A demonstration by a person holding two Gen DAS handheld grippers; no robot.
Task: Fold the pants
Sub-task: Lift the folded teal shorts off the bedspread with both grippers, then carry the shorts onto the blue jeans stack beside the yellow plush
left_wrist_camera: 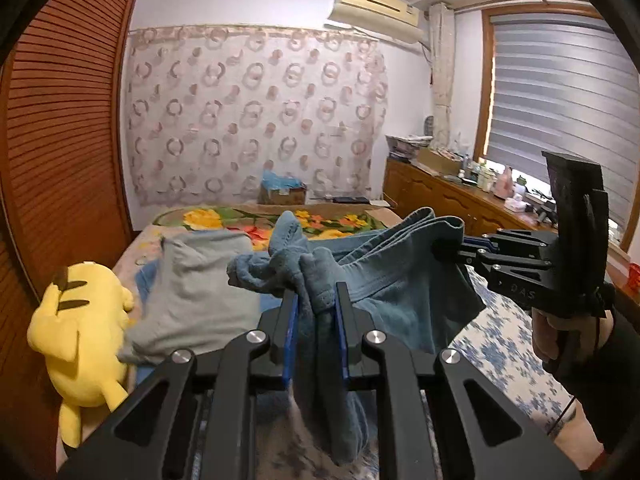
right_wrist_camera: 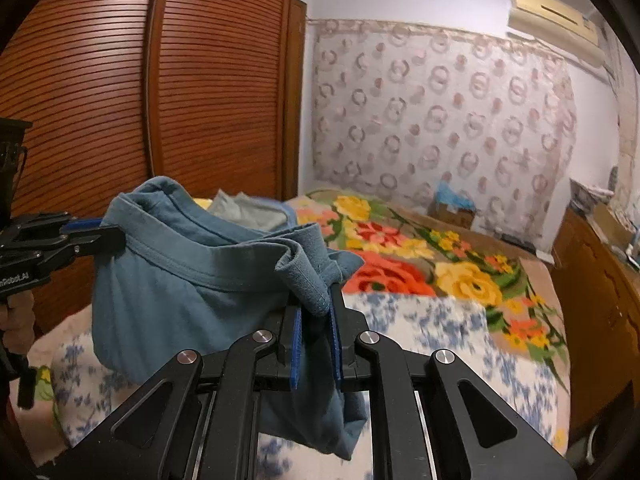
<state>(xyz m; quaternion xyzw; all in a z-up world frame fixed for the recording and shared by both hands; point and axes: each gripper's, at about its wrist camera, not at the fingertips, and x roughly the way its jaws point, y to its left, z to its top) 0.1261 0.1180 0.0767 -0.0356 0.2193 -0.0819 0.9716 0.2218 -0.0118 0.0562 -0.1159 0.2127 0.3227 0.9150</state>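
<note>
Teal-blue pants (left_wrist_camera: 400, 280) hang in the air above the bed, stretched between both grippers. My left gripper (left_wrist_camera: 316, 294) is shut on a bunched, crumpled part of the cloth, which spills up over its blue pads. In the right wrist view, my right gripper (right_wrist_camera: 316, 312) is shut on another folded edge of the pants (right_wrist_camera: 180, 280). Each gripper also shows in the other's view: the right gripper (left_wrist_camera: 442, 246) clamps the band at the right, and the left gripper (right_wrist_camera: 112, 236) clamps the cloth at the left. The pants sag below both grippers.
A grey garment (left_wrist_camera: 200, 280) and a yellow plush toy (left_wrist_camera: 80, 320) lie on the bed's left side. The bed (right_wrist_camera: 440, 328) carries a floral blanket (right_wrist_camera: 440, 260). A slatted wooden wardrobe (right_wrist_camera: 120, 80) stands at the left, a cluttered wooden cabinet (left_wrist_camera: 448, 196) at the right.
</note>
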